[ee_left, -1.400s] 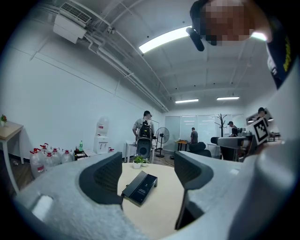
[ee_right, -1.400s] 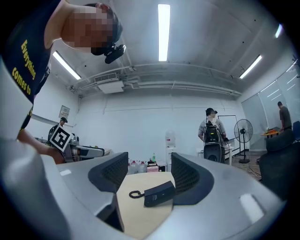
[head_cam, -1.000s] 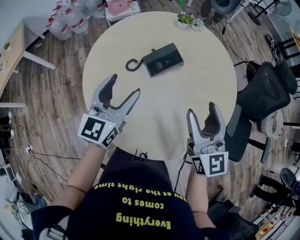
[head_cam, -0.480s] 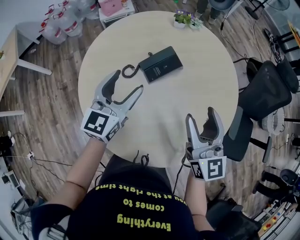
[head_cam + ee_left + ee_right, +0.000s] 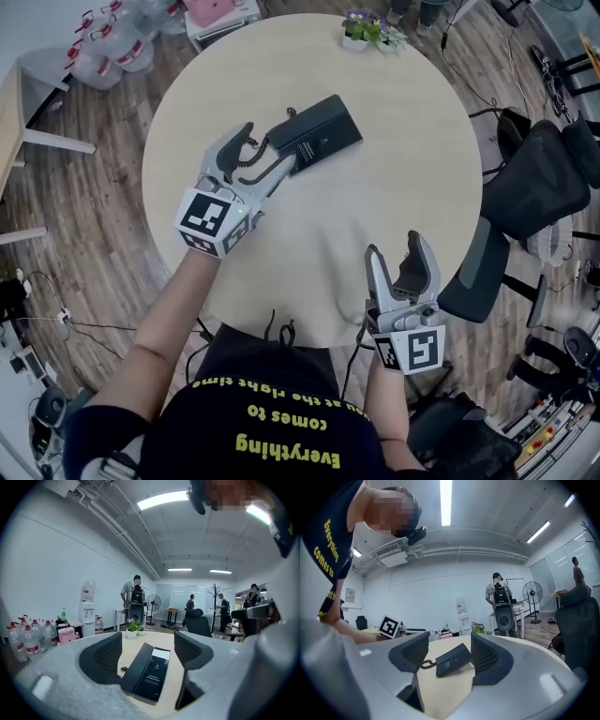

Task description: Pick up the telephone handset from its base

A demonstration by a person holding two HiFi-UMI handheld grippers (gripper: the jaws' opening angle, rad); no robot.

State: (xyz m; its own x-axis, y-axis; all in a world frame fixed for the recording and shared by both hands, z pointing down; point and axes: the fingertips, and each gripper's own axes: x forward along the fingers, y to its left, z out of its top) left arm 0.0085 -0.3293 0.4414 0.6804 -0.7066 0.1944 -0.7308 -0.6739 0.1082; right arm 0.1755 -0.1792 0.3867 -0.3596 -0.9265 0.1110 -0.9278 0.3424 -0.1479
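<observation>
A black telephone (image 5: 316,141) lies on the round beige table (image 5: 384,178), with its coiled cord (image 5: 251,157) at its left end. The handset (image 5: 135,670) rests along the base's left side. My left gripper (image 5: 265,147) is open just short of the telephone's near-left end, its fingers either side of the cord. In the left gripper view the telephone (image 5: 149,673) lies between the open jaws of that gripper (image 5: 147,651). My right gripper (image 5: 395,247) is open and empty at the table's near right edge, far from the telephone (image 5: 453,659).
A small potted plant (image 5: 362,28) stands at the table's far edge. Water bottles (image 5: 103,52) and a pink box (image 5: 217,9) sit on the floor beyond. A black office chair (image 5: 534,183) is close to the table's right side. People stand in the room behind.
My left gripper has moved forward across the table up to the telephone's cord end. My right gripper has drifted back toward the near table edge.
</observation>
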